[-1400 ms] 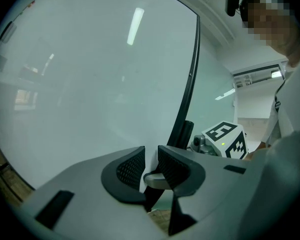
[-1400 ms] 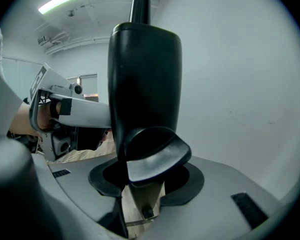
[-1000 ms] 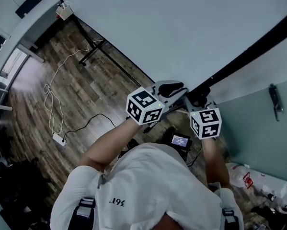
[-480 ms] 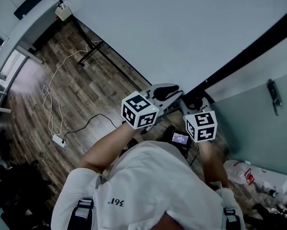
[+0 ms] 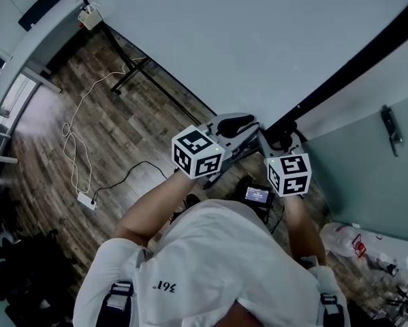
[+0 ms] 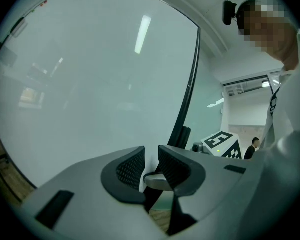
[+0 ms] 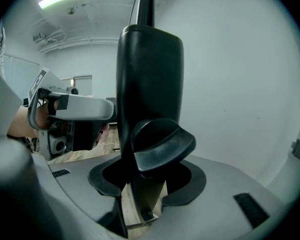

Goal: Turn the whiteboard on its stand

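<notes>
The whiteboard (image 5: 258, 39) filled the upper frame. The left gripper (image 6: 151, 163) pinched its lower edge; the right gripper (image 7: 148, 171) clamped the black post (image 7: 150, 74). Both grips looked set, and the turn seemed still to do.

White, black-edged whiteboard (image 5: 258, 39). Black stand post (image 7: 150, 74) inside the grey right gripper (image 7: 147, 176). Left gripper (image 6: 151, 165) grey; both carry black-and-white square-patterned cubes. Brown wood-plank floor (image 5: 122, 135) below them.
</notes>
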